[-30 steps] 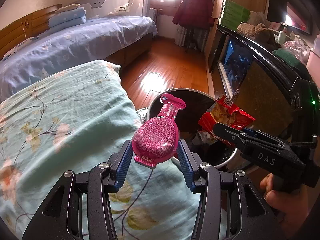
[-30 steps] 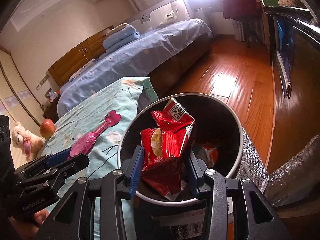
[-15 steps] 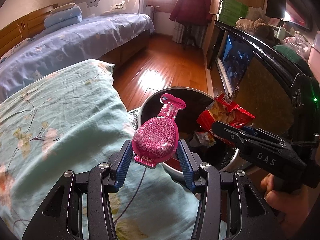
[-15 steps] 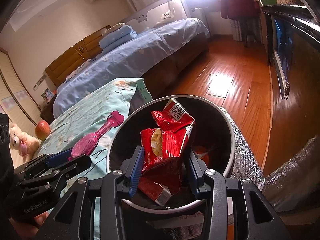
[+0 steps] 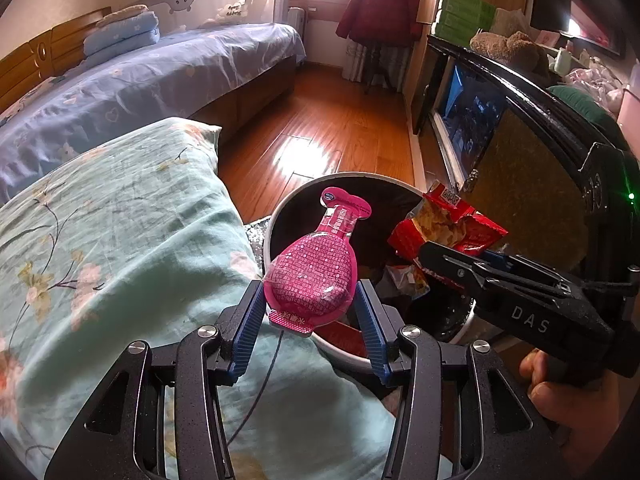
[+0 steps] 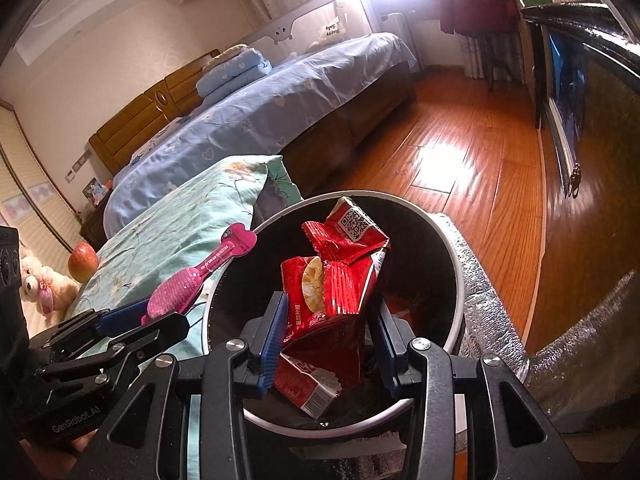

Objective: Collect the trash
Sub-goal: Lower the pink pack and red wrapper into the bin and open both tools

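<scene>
My left gripper point(image 5: 310, 304) is shut on a pink bottle-shaped pouch point(image 5: 316, 264), held over the near left rim of a round black trash bin point(image 5: 360, 178). My right gripper point(image 6: 328, 328) is shut on a crumpled red snack bag point(image 6: 340, 268), held above the open bin point(image 6: 452, 240). The red bag point(image 5: 444, 228) and the right gripper also show at the right of the left wrist view. The pink pouch point(image 6: 200, 280) and the left gripper point(image 6: 132, 320) show at the left of the right wrist view. Other wrappers lie inside the bin.
A teal floral quilt point(image 5: 120, 240) lies left of the bin. A blue-sheeted bed point(image 5: 160, 72) is behind it. A dark cabinet point(image 5: 540, 152) stands to the right, with wood floor point(image 5: 340, 120) between. An apple point(image 6: 83, 267) and a plush toy point(image 6: 44, 288) rest far left.
Both grippers have moved forward toward the bin with their loads. The pink pouch now reaches over the bin's rim. The red bag hangs further over the bin.
</scene>
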A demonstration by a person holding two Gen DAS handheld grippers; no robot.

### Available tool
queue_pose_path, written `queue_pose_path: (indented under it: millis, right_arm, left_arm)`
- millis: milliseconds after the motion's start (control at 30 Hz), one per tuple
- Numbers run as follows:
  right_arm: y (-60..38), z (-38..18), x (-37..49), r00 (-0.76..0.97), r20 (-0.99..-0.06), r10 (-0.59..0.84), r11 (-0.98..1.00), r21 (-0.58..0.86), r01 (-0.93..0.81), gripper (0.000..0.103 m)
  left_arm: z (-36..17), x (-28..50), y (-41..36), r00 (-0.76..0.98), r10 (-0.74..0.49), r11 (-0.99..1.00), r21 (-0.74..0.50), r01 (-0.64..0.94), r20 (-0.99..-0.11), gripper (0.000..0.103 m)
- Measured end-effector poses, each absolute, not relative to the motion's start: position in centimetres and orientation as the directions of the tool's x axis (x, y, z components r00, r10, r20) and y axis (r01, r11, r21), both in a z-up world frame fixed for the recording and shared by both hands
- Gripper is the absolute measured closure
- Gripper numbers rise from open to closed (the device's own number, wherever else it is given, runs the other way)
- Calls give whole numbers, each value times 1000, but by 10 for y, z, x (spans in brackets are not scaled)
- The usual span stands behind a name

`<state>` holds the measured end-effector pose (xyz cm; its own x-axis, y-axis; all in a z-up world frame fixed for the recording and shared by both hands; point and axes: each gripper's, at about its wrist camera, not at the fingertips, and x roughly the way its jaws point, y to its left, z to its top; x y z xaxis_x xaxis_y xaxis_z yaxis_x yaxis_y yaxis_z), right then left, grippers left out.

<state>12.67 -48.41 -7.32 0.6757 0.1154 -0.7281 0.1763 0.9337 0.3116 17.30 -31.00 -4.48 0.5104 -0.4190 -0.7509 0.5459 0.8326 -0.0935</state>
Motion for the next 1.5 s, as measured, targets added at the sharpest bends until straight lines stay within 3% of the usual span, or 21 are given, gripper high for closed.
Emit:
queue_pose_path:
  millis: [1500]
  right_arm:
    - [-491,-78,128,666,-736,119,930,317,184,61]
  left_arm:
    - [-44,180,-321,503,-430,826,-101,555,-750,57]
